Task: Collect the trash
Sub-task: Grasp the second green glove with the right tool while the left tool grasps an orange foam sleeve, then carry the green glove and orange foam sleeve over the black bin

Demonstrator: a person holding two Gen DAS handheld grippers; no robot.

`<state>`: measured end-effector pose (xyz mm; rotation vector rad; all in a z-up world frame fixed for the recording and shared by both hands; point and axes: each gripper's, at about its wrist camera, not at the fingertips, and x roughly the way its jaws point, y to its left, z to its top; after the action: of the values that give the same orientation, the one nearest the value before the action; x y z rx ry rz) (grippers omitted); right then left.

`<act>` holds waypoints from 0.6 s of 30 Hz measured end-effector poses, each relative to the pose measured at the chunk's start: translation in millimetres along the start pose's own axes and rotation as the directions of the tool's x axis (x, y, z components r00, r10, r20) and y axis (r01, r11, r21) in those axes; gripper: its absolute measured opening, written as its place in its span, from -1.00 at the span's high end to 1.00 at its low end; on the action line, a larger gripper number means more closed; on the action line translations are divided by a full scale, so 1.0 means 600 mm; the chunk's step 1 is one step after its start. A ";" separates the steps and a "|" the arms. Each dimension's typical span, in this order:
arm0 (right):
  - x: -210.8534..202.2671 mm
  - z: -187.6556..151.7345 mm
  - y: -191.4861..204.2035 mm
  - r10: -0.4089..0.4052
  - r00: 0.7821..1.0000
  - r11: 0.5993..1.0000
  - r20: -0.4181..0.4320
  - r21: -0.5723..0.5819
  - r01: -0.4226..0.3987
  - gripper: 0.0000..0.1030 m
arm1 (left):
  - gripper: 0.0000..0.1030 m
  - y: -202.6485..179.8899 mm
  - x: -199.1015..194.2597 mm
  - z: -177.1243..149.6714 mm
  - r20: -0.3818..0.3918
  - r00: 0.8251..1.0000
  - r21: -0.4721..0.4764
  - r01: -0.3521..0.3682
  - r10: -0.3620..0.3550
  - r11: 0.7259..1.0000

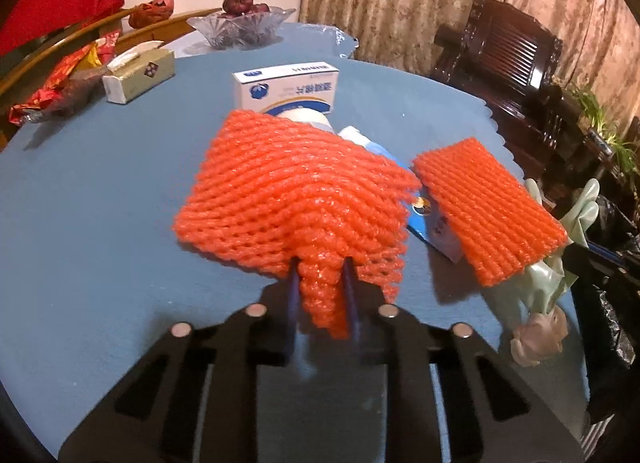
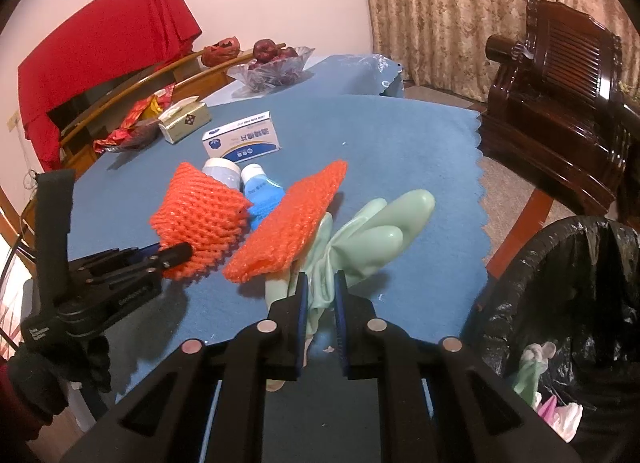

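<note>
Left gripper (image 1: 322, 295) is clamped on a bunched corner of the orange foam net (image 1: 288, 191), which lies on the blue table (image 1: 100, 191), so it can lift clear in one piece. Right gripper (image 2: 320, 303) is pinched on the green rubber glove (image 2: 368, 231), a second net (image 2: 288, 219) draped over it; lined bin (image 2: 568, 287) sits just off the table edge, probably the drop point.

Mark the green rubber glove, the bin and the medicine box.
green rubber glove (image 2: 372, 231), right wrist view, on its fingers.
bin (image 2: 516, 283), right wrist view, on its bag-lined rim.
medicine box (image 1: 286, 93), left wrist view, on its front face.
</note>
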<state>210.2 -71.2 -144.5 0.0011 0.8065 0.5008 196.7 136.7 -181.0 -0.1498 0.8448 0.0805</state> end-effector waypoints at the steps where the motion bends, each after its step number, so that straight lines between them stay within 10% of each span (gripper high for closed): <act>1: -0.001 0.000 0.000 0.001 1.000 1.000 0.001 0.000 -0.001 0.75 | 0.71 0.003 -0.005 0.000 0.006 1.000 -0.004 -0.002 0.002 1.000; 18: -0.075 0.012 0.003 0.006 0.998 1.000 0.068 -0.024 -0.004 0.75 | 0.75 -0.014 -0.115 0.012 0.128 0.992 0.046 0.003 -0.009 0.999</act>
<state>188.2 -87.4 -108.1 -0.0017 0.7337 0.5126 157.4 128.9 -123.4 -0.1029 0.7170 0.0640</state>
